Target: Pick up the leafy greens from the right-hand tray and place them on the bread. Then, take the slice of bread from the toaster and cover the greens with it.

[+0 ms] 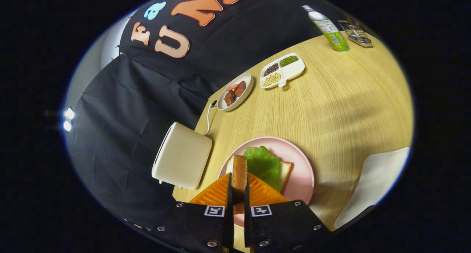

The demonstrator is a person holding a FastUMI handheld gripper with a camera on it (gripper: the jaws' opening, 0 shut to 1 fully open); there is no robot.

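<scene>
Toasted bread slice (239, 172) stands pinched edge-on in the claw (239, 197), over greens (262, 164) on the pink plate (300, 172).

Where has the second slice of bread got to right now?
In the gripper view, the bread slice stands on edge, pinched in the gripper, above the greens on the pink plate, beside the toaster.

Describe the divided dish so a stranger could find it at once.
On the wooden table, look beyond the pink plate toward the green bottle. The divided dish lies beside the meat dish; it alone is white, with compartments of beans.
</scene>
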